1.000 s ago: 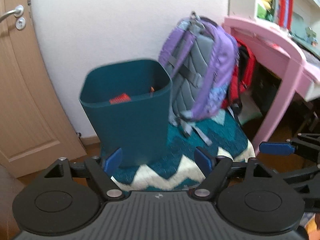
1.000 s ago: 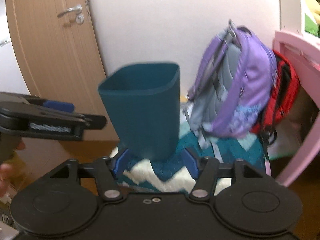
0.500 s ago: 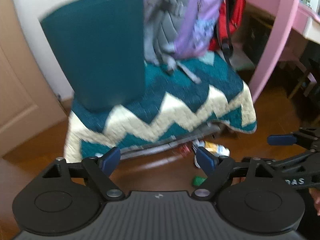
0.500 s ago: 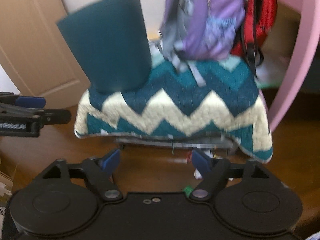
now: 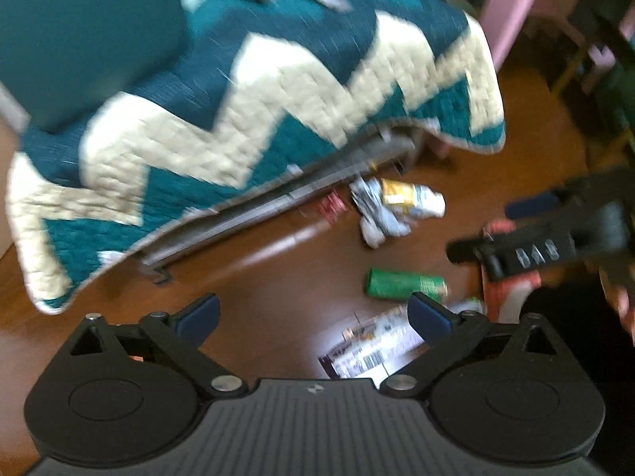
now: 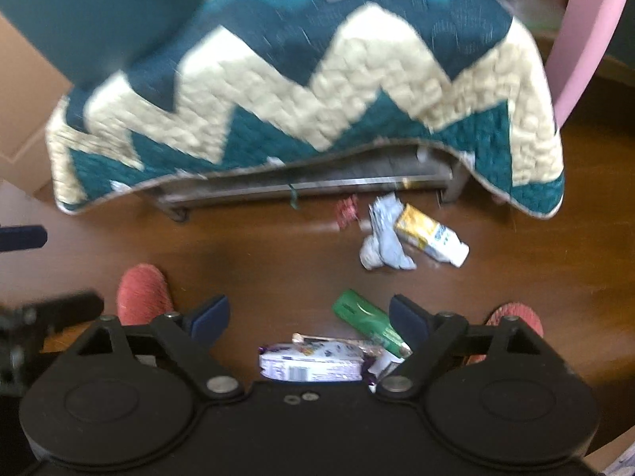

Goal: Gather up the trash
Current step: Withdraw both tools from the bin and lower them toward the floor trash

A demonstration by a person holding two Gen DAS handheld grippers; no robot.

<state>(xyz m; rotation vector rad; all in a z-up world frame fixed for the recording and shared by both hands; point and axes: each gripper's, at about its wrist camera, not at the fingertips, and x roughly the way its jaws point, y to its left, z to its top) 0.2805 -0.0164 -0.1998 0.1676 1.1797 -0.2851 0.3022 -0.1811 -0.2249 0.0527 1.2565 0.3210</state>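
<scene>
Crumpled trash strewn over glossy brown wood floor (image 6: 258, 254).
Left gripper (image 5: 313, 315), right gripper (image 6: 307, 313) — jaws opening, grasping nothing; green tube (image 6: 367, 323), flat wrapper (image 6: 313, 365) below.

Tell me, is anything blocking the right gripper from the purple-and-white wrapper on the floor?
Nothing visible does. The right gripper, its jaws opening and empty, hangs over the purple-and-white wrapper with only bare wooden floor around it. The green wrapper lies beside it, to the right, not on top.

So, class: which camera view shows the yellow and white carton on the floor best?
The right wrist view: the carton lies whole and fairly sharp beside the crumpled grey paper. The left wrist view shows the carton too, but blurrier and partly merged with that paper.
</scene>
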